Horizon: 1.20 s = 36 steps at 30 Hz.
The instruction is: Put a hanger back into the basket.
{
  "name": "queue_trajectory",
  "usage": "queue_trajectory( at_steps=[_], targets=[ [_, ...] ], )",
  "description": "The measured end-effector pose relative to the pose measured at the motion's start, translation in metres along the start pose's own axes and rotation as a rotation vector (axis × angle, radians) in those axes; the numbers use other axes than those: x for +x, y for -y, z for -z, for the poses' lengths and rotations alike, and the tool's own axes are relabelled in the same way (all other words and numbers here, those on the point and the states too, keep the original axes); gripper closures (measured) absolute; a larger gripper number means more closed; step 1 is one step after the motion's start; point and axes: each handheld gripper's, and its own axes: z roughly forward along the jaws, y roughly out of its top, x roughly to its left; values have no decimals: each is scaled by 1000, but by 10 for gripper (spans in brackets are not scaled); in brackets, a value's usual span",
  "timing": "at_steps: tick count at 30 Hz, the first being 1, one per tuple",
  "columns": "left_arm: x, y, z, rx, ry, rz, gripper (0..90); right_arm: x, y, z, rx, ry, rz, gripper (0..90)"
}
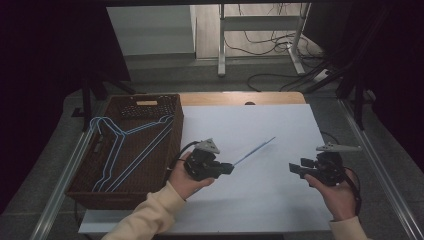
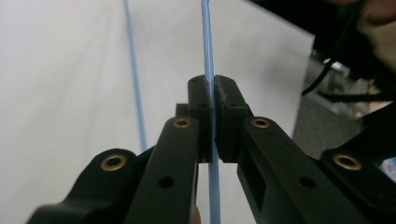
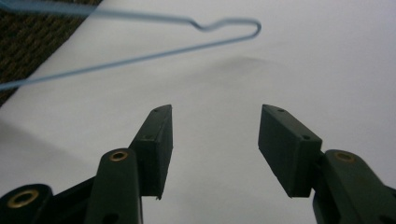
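Observation:
A thin blue wire hanger [image 1: 255,148] is held up over the white table top [image 1: 260,200]. My left gripper [image 1: 230,168] is shut on it. In the left gripper view the pads of the left gripper [image 2: 214,93] pinch one wire of the hanger [image 2: 207,37], and a second wire of it runs to the left. My right gripper [image 1: 292,169] hovers to the right, apart from the hanger. In the right gripper view the right gripper [image 3: 215,126] is open with nothing between its jaws, and the hanger's bent end [image 3: 219,25] floats beyond it.
A brown woven basket [image 1: 150,100] stands at the table's left edge, with several more blue hangers [image 1: 125,150] lying in it. Its corner [image 3: 28,42] also appears in the right gripper view. Desk legs and cables lie on the floor past the far edge.

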Motion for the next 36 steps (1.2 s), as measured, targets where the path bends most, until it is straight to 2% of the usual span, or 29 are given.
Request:
queue_trajectory(
  at_steps=[2, 6, 11, 15, 20, 23, 28, 30, 34, 36],
  targets=[
    [-2, -1, 14, -21, -2, -4, 867, 0, 1, -4, 10, -1, 7, 453],
    [-3, 0, 55, -88, -8, 9, 867, 2, 3, -11, 22, 0, 40, 453],
    [6, 8, 103, -158, -24, 26, 867, 5, 5, -19, 48, -2, 64, 453],
    [16, 23, 144, -226, -81, 64, 867, 10, 6, -27, 76, 3, 89, 451],
    [34, 48, 182, -278, -130, 118, 866, 17, 7, -29, 95, 14, 115, 450],
    [48, 66, 198, -298, -155, 158, 866, 17, 8, -30, 93, 21, 118, 450],
    [74, 89, 212, -316, -173, 229, 867, 17, 8, -30, 101, 31, 116, 449],
    [83, 97, 214, -311, -185, 259, 867, 17, 8, -30, 99, 33, 114, 449],
    [97, 111, 213, -282, -197, 291, 866, 15, 9, -30, 101, 35, 114, 449],
    [102, 115, 211, -279, -190, 305, 866, 15, 9, -30, 103, 37, 112, 449]
  ],
)
